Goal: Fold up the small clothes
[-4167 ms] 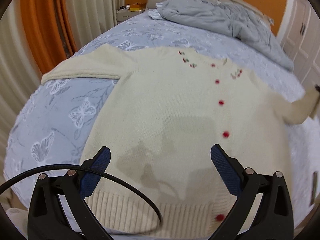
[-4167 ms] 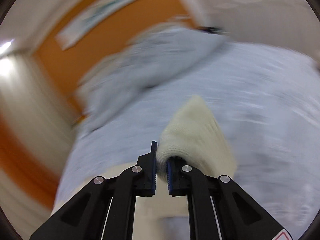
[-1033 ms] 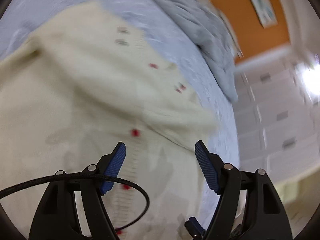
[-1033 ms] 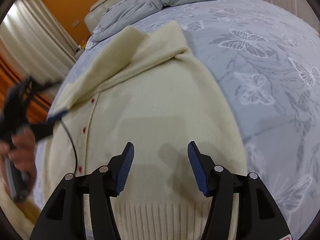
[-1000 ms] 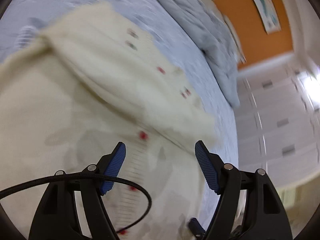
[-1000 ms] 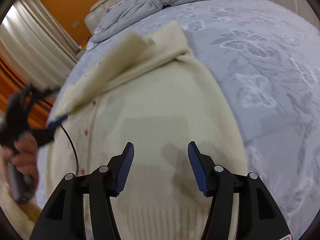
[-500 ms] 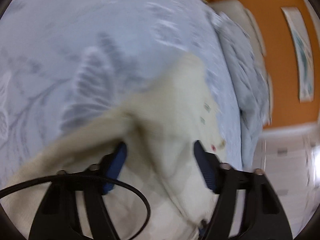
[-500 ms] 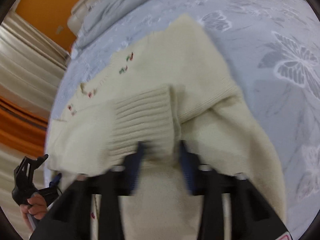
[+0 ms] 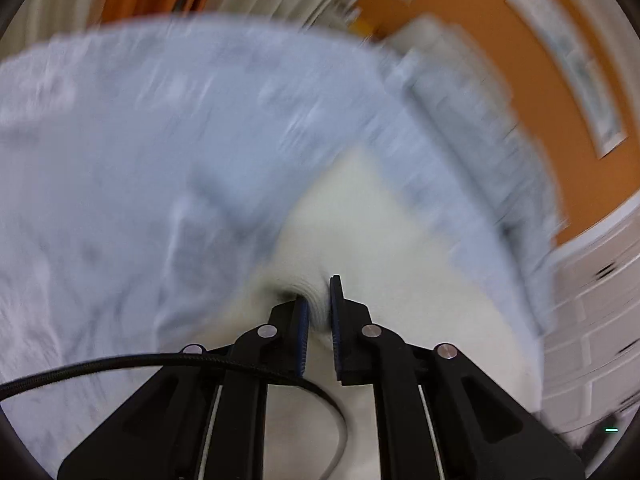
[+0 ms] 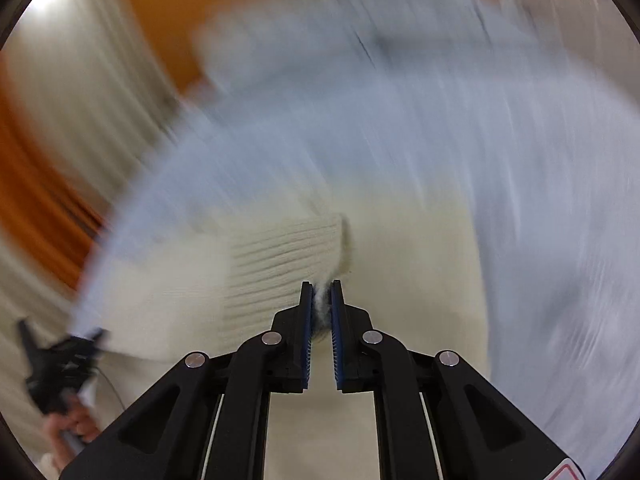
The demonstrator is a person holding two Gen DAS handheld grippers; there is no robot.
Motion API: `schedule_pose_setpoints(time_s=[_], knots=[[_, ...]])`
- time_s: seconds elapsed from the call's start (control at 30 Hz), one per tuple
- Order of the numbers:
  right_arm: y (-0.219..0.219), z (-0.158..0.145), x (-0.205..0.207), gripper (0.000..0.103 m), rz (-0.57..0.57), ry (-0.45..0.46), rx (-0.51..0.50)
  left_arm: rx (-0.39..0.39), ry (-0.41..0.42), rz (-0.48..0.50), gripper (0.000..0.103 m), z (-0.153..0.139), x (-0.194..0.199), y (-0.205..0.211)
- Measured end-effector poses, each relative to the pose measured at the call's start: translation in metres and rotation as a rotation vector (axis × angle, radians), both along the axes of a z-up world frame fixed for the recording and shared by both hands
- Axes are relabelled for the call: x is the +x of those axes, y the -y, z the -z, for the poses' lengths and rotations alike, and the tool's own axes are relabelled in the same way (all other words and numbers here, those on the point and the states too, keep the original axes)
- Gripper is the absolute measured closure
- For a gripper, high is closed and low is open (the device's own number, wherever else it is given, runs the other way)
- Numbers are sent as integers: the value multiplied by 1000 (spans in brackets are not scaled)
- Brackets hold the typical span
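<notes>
A cream knitted cardigan (image 9: 384, 240) lies on a blue-grey bedspread (image 9: 120, 160). Both views are blurred by motion. My left gripper (image 9: 318, 300) is shut on a bunched fold of the cardigan at its left side. In the right wrist view the cardigan (image 10: 408, 248) has a ribbed sleeve cuff (image 10: 288, 256) folded across its front. My right gripper (image 10: 320, 292) is shut on the cardigan's knit beside that cuff. The left gripper (image 10: 60, 360) and the hand holding it show at the far left of the right wrist view.
A grey duvet (image 9: 452, 92) lies bunched at the head of the bed. Orange wall (image 9: 500, 40) and cream and orange curtains (image 10: 60, 140) stand behind. White cabinet doors (image 9: 600, 300) are to the right. The bedspread also fills the right of the right wrist view (image 10: 540, 200).
Both grippers were open over the cardigan a second ago. Both have moved up to its shoulder area and closed on the knit. Both cameras are swinging fast.
</notes>
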State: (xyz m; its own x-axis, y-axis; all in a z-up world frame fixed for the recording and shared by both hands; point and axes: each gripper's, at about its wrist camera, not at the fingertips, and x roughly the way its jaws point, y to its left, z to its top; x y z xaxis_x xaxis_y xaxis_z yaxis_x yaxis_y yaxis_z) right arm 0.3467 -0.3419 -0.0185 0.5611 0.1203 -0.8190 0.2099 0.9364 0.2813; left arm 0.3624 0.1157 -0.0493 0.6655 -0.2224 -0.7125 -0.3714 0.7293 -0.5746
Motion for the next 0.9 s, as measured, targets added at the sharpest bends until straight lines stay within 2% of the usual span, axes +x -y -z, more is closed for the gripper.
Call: schedule_pose_setpoints(time_s=[0.03,0.07,0.17,0.2,0.27,0.3,0.33,0.37,0.4,0.5,0.53,0.6,0.67,0.73,0.77,0.8,0.83,0.87,0.9], knots=[[1,21,-1,95,0,-56,-12,-35,7,-10,92,12,-5,-2],[-2,22,-7,95,-8,-25,-26,-28,27,-14,92,11,-8,-2],[-6,-6,-16,95,-14,88,-1,45,37,20,92,9,-5,3],[-5,-22,-21,95,-20,152,15,57,42,27,92,10,-4,3],[1,-24,-24,95,-25,197,23,92,62,44,91,12,-6,8],[3,-12,-19,95,-23,158,7,117,74,53,91,11,-8,11],[3,14,-8,95,-28,43,-19,145,87,61,91,11,-9,14],[-1,35,-4,96,-38,-27,-31,148,91,61,90,10,-12,15],[-1,36,-8,95,-39,17,-34,148,94,61,90,11,-12,17],[-4,18,-13,93,1,23,-4,135,111,60,90,12,-13,16],[-8,7,-18,91,10,37,-24,122,121,58,90,14,-15,14],[-15,-14,-29,77,51,104,-79,99,133,54,90,16,-16,11],[-20,-27,-32,66,34,176,-29,93,141,53,90,17,-17,11],[-33,-32,-16,65,-15,179,-22,101,145,53,90,17,-18,12],[-38,-31,-11,72,-38,171,-25,103,147,54,90,18,-18,12],[-43,-27,-1,86,-68,152,-22,104,149,53,90,18,-19,12],[-54,-16,16,95,-111,120,-2,105,152,54,90,18,-19,12],[-61,-9,23,102,-139,98,15,106,154,54,90,18,-19,12],[-67,-2,30,102,-167,74,24,107,157,54,90,18,-19,13]])
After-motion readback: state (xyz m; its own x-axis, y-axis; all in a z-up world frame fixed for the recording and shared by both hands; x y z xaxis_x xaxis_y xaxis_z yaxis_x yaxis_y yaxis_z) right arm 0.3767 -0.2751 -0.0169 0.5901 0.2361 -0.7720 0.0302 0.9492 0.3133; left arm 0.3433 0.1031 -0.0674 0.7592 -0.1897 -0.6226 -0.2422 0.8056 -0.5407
